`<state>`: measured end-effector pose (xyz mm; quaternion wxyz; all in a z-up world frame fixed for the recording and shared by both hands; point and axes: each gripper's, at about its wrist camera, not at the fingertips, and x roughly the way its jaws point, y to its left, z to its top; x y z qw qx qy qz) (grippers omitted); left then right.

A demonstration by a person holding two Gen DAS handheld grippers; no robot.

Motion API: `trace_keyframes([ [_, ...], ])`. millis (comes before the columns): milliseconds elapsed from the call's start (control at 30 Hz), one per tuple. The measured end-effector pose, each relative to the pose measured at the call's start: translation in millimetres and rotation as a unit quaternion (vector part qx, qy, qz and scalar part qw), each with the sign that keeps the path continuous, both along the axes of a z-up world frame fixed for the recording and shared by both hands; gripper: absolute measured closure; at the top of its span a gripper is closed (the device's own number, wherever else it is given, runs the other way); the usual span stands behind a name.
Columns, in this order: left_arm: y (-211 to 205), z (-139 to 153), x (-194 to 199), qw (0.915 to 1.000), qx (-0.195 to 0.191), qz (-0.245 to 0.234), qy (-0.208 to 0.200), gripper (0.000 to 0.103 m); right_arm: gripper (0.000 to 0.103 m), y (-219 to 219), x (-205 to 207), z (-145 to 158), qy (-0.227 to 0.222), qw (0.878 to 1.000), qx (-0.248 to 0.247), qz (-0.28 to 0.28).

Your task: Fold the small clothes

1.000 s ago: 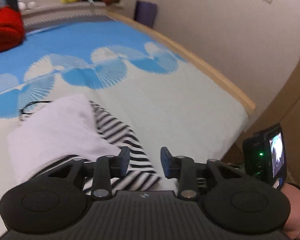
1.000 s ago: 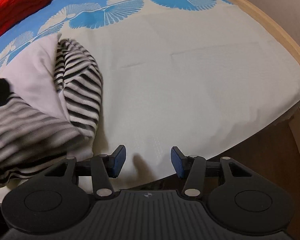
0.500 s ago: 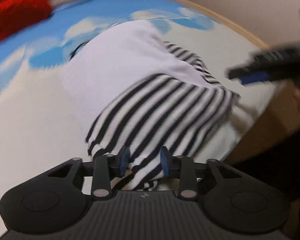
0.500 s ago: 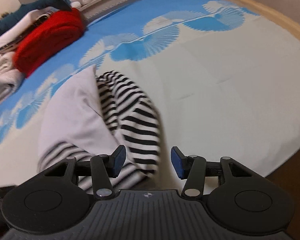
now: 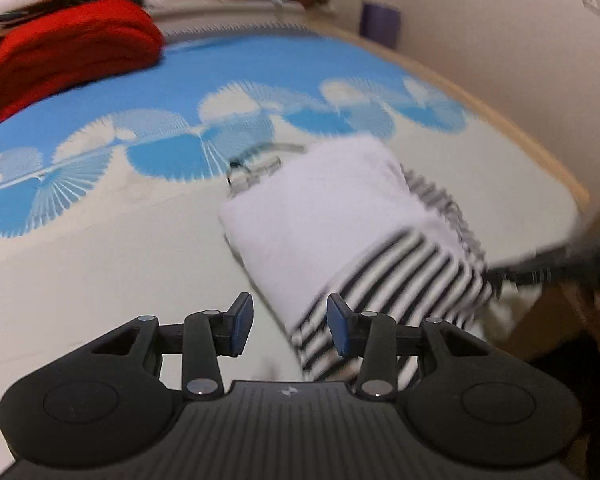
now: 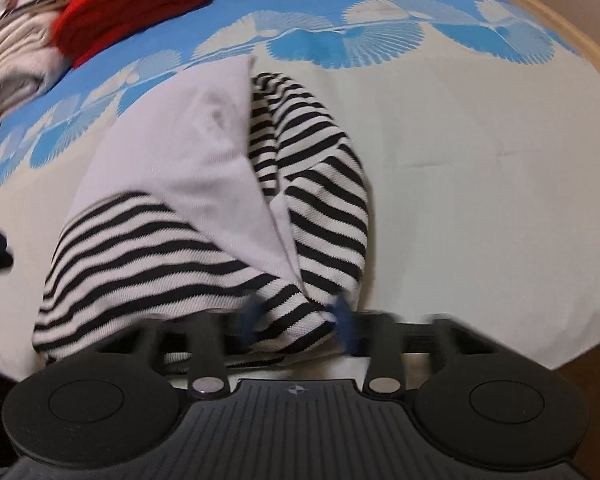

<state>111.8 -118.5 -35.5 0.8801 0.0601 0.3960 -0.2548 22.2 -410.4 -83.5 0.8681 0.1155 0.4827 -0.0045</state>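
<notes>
A small garment, white with black-and-white striped sleeves and hem point(image 5: 340, 216) point(image 6: 188, 184), lies partly folded on the bed near its front edge. My left gripper point(image 5: 288, 326) is open and empty, with the garment's striped corner just beyond its right finger. My right gripper point(image 6: 298, 318) is blurred; its blue pads stand on either side of a striped fold at the garment's near edge, and the cloth lies between them. Whether they pinch it is unclear.
The bed sheet point(image 5: 100, 248) is cream with a blue fan pattern. A folded red blanket point(image 5: 72, 52) point(image 6: 136, 8) and pale folded clothes point(image 6: 12, 56) lie at the far left. A wooden bed edge point(image 5: 520, 136) runs along the right by the wall.
My left gripper has pulled back from the striped hem and opened wider. My right gripper has moved forward onto the garment's near striped fold and narrowed around it.
</notes>
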Motion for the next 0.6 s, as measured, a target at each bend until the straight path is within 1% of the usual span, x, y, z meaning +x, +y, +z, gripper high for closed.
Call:
trace_keyframes([
  [33,2.2,5.0,-0.8,0.9999,-0.014,-0.002,0.0,0.058,0.099,1.1,-1.8,2.0,-0.007,1.0,-0.006,0.007],
  [67,1.0,5.6,0.8,0.9998,-0.02,-0.004,0.0,0.058,0.099,-0.3,-4.3,5.4,-0.016,1.0,-0.001,0.011],
  [133,0.7,5.8,-0.4,0.9998,-0.018,-0.006,0.001,0.058,0.1,-7.3,-12.4,19.1,-0.047,0.999,0.018,0.008],
  [200,1.2,6.7,-1.1,0.9995,-0.028,-0.011,0.011,0.058,0.1,-17.8,-24.7,39.8,-0.084,0.996,0.032,-0.003],
  [233,0.1,7.3,-1.4,0.999,-0.038,-0.016,0.016,0.058,0.1,-26.9,-33.0,52.4,-0.103,0.993,0.052,-0.013],
  [267,-1.3,7.1,-2.0,0.9986,-0.044,-0.022,0.019,0.058,0.1,-34.8,-39.8,60.5,-0.114,0.991,0.068,-0.02],
  [300,-5.0,5.8,-2.6,0.9983,-0.047,-0.03,0.02,0.058,0.1,-41.1,-46.1,65.1,-0.115,0.99,0.076,-0.025],
  [333,-9.3,4.0,-3.3,0.998,-0.045,-0.038,0.022,0.058,0.1,-45.3,-50.6,64.8,-0.106,0.991,0.076,-0.032],
  [367,-12.8,1.1,-4.5,0.9978,-0.041,-0.046,0.025,0.058,0.1,-47.5,-51.9,59.1,-0.086,0.993,0.072,-0.038],
  [400,-17.3,-3.0,-4.8,0.9973,-0.038,-0.055,0.032,0.058,0.1,-48.4,-50.3,50.6,-0.059,0.995,0.066,-0.04],
  [467,-27.4,-13.3,-3.9,0.9954,-0.027,-0.073,0.055,0.057,0.102,-47.8,-43.0,23.2,0.016,0.998,0.047,-0.043],
  [500,-32.6,-20.9,-3.6,0.9941,-0.012,-0.082,0.07,0.057,0.102,-46.4,-39.4,10.7,0.046,0.997,0.035,-0.044],
  [533,-38.1,-29.9,-3.6,0.9923,0.014,-0.09,0.084,0.056,0.103,-43.5,-36.4,4.0,0.065,0.997,0.019,-0.041],
  [567,-43.9,-40.0,-5.1,0.9906,0.049,-0.093,0.088,0.055,0.103,-40.5,-33.8,2.2,0.075,0.996,0.005,-0.039],
  [600,-47.7,-47.3,-6.6,0.9892,0.081,-0.091,0.082,0.053,0.102,-40.3,-32.2,4.7,0.072,0.997,0.007,-0.04],
])
